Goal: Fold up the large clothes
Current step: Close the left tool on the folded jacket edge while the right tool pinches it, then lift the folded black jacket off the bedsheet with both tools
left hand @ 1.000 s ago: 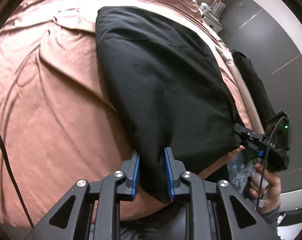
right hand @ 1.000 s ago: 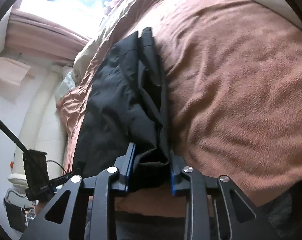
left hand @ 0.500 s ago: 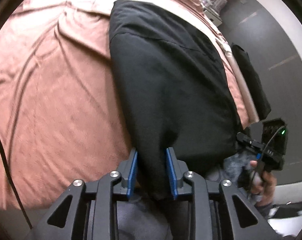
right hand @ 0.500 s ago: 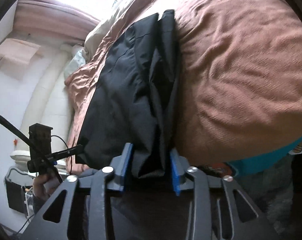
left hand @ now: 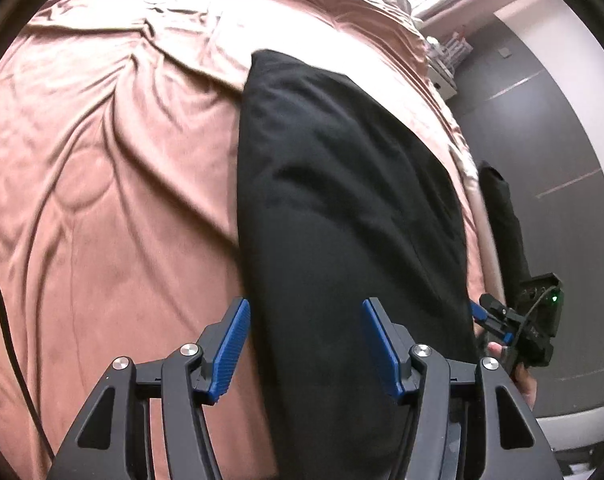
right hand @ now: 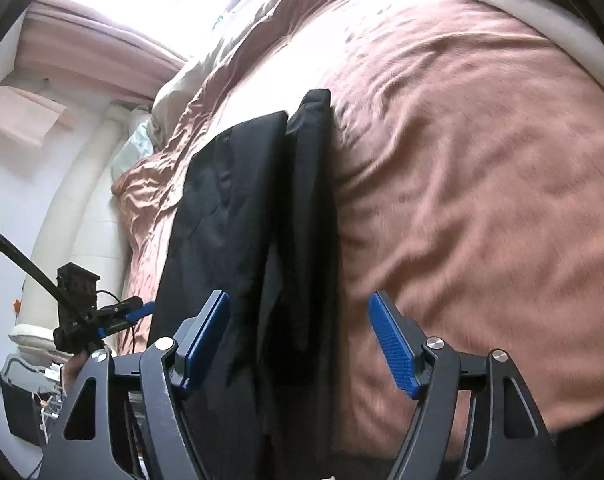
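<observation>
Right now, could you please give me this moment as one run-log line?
left gripper: open | right gripper: open | black garment: lying lengthwise on brown bedspread, between both jaws, ungripped

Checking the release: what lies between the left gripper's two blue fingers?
In the left wrist view, the black garment runs between the open left gripper fingers, lying on the brown bedspread.

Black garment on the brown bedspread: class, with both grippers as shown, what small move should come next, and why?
Probably draw both grippers back. The left gripper and right gripper stand open, jaws wide apart, gripping nothing. The black garment lies long and narrow on the brown bedspread, its near end over the bed's edge, so a regrip for a crosswise fold seems due.
</observation>
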Available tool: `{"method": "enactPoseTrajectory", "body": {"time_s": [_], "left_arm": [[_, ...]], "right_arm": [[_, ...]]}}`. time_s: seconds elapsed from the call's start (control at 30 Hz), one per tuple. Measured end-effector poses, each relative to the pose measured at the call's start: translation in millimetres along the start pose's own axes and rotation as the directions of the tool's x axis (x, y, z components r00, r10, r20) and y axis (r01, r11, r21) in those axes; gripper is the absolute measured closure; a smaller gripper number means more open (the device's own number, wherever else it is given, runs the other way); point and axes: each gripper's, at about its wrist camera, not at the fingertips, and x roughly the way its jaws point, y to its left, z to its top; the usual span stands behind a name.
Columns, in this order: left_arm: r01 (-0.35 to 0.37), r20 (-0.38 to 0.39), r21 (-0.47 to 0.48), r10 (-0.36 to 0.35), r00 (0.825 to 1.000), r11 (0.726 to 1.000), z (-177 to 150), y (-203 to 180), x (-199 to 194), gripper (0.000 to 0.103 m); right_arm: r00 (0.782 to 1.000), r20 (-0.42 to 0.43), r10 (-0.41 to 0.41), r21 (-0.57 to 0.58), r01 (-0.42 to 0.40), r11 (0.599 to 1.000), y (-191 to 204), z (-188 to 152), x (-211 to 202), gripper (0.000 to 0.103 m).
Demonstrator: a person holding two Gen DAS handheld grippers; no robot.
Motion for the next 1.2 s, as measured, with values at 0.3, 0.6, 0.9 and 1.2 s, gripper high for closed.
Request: {"method": "enactPoseTrajectory", "body": {"time_s": [0.3,0.6,0.9,1.2], "left_arm": [[-0.034,0.004,-0.01,0.034,0.999,0.999,42,9,33,0.043],[-0.057,0.056,-0.003,0.057,0.997,0.998,64,6,46,0.052],[-0.17,0.092,0.13,0.159,0.983,0.977,67,-34,51,0.056],[0.033,0.044,-0.065,-0.03,0.999,0.997,75,18,62,0.036]], "right_arm": [[0.997,-0.055,0.053,0.039,-0.051,0.998,-11,42,55,0.022],[0.978,-0.116,0.174,0.035,-0.172,0.985,-13,66,92,0.022],[0.979,-0.088,0.183,0.05,-0.179,0.983,-20,77,109,0.044],[0.978,-0.071,0.194,0.033,-0.192,0.981,-20,68,104,0.081]]}}
